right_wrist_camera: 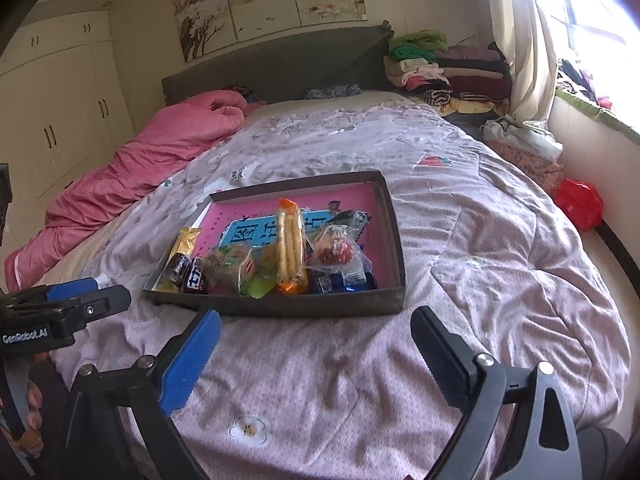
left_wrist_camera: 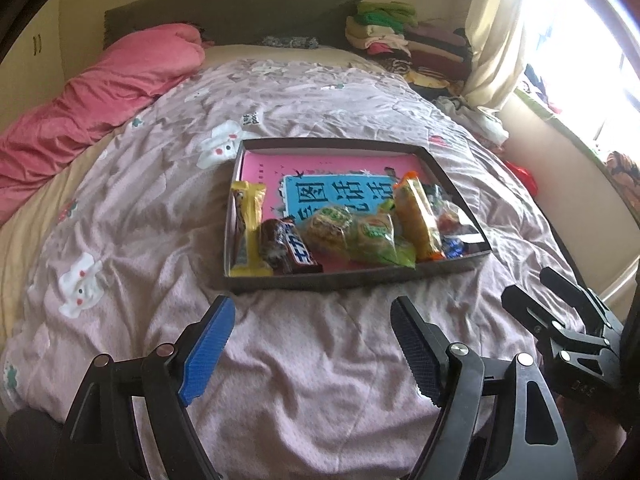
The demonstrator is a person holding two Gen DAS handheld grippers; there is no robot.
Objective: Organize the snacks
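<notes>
Snacks (left_wrist_camera: 360, 228) lie heaped at the near end of the shallow box (left_wrist_camera: 352, 280), which sits mid-bed on a rumpled quilt (left_wrist_camera: 300, 360). I hold both left gripper (left_wrist_camera: 312, 344) and right gripper (right_wrist_camera: 316, 356) short of the box, fingers spread, nothing between them. Risk: the soft quilt gives, so pressing the box rim could tip wrappers out. Folded clothes (left_wrist_camera: 400, 36) are stacked beyond the box, by the window.

The quilt (left_wrist_camera: 320, 360) is pale pink-lilac, printed with white cartoon animals and small flowers. Beside it lies a plain rose-pink blanket (left_wrist_camera: 100, 100). The tray (left_wrist_camera: 360, 276) is dark brown outside, its floor bright pink with a sky-blue panel bearing dark characters. In it: a yellow wrapper (left_wrist_camera: 250, 216), a brown bar (left_wrist_camera: 290, 248) with white lettering, green-printed clear packets (left_wrist_camera: 360, 236) and an orange-ended biscuit pack (right_wrist_camera: 291, 252) (biscuits pale yellow). Both grippers' pads (left_wrist_camera: 208, 344) are blue on black frames.
</notes>
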